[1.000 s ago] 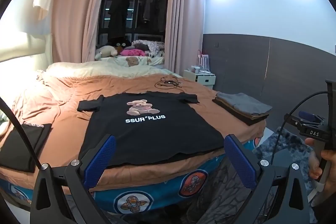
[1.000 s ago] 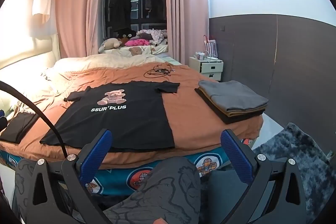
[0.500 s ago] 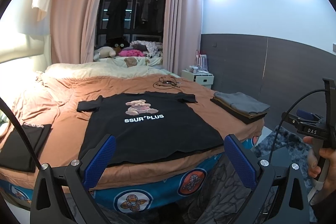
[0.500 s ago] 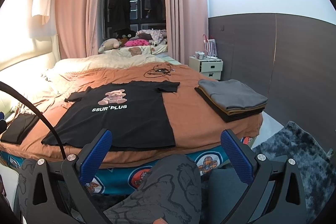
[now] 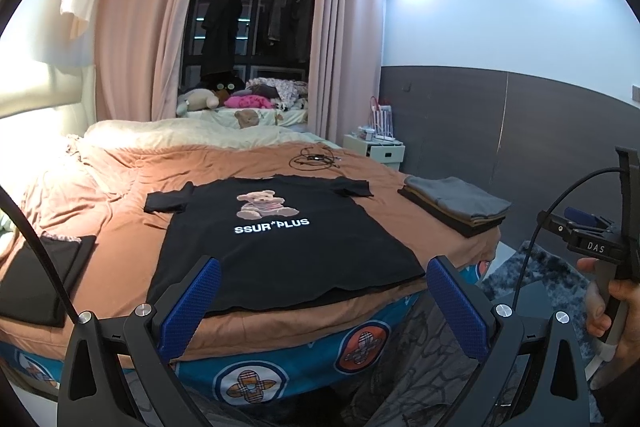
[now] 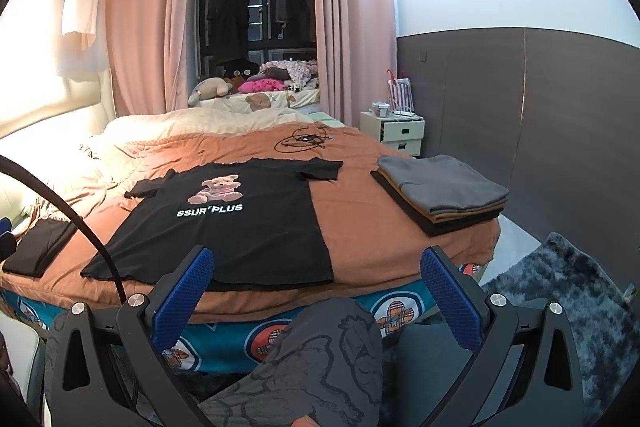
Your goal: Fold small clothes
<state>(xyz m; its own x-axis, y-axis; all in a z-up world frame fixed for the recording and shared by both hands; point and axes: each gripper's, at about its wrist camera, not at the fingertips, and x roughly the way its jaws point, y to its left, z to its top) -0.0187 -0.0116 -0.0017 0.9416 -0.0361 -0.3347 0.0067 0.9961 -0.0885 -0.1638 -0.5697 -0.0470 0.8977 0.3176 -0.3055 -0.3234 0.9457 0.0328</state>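
Near bed edge: the black T-shirt (image 5: pixel 280 247) covers the middle, hem at the edge.
Right gap: bare brown bedspread (image 6: pixel 352 227) between shirt and folded clothes stack (image 6: pixel 440 191), wide enough to pass.
Left: folded black garment (image 5: pixel 36 275) blocks the near-left corner.
Far: cable tangle (image 5: pixel 314 159) lies beyond the collar.
Below: a person's knee (image 6: pixel 320 355) stands before the bed.

Left gripper (image 5: pixel 319 301): black frame, two fingers faced with blue textured pads (image 5: pixel 191 307); silver screws (image 5: pixel 143 309) seen at finger bases; black cable (image 5: pixel 38 247) arched along left edge.

Right gripper (image 6: pixel 316 293): same build noted, blue pads (image 6: pixel 450 297), silver screws (image 6: pixel 495 299), black cable (image 6: pixel 60 203). From left wrist view, black block lettered "DAS" (image 5: pixel 595 247) observed on its body, cable attached.

Person: grey trousers with dark printed pattern (image 6: pixel 316 363) worn.
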